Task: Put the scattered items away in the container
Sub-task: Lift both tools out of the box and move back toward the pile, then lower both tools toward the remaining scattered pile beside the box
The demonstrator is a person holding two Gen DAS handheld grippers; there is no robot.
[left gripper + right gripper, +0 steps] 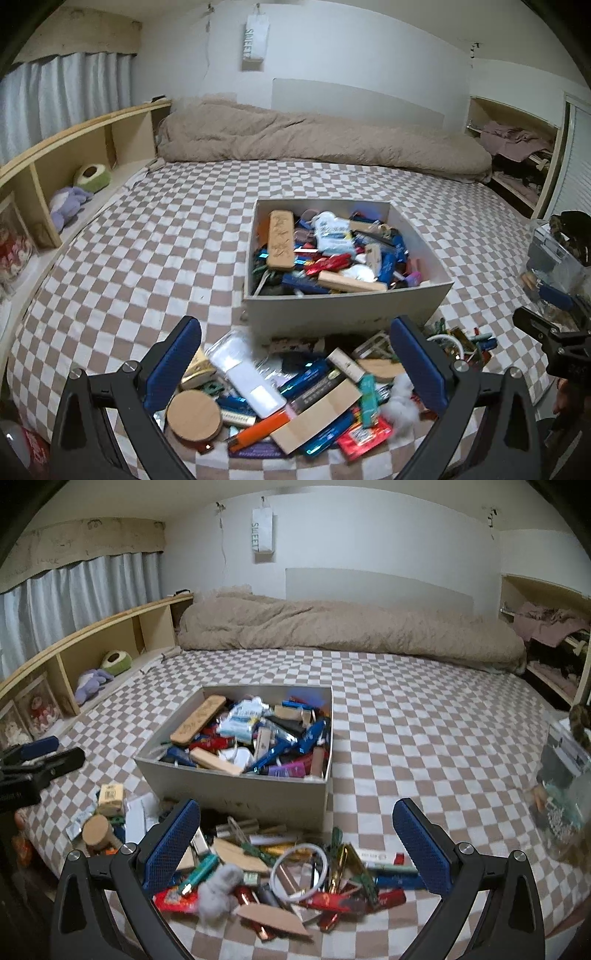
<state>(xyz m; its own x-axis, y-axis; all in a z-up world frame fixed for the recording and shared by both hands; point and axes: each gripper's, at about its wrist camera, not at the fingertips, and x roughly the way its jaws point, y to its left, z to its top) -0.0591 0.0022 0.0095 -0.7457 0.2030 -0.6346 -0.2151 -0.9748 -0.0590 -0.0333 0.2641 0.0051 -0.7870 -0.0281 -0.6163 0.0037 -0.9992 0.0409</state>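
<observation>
A grey open box sits on the checkered bed, heaped with small items; it also shows in the right wrist view. A pile of scattered items lies in front of it: a round wooden disc, an orange marker, a white cotton ball, a white ring, a red wrapper. My left gripper is open and empty above the pile's left part. My right gripper is open and empty above the pile's right part.
A rolled beige duvet lies along the far side of the bed. A wooden shelf with plush toys runs on the left. A clear bag of items sits at the right. The checkered sheet surrounds the box.
</observation>
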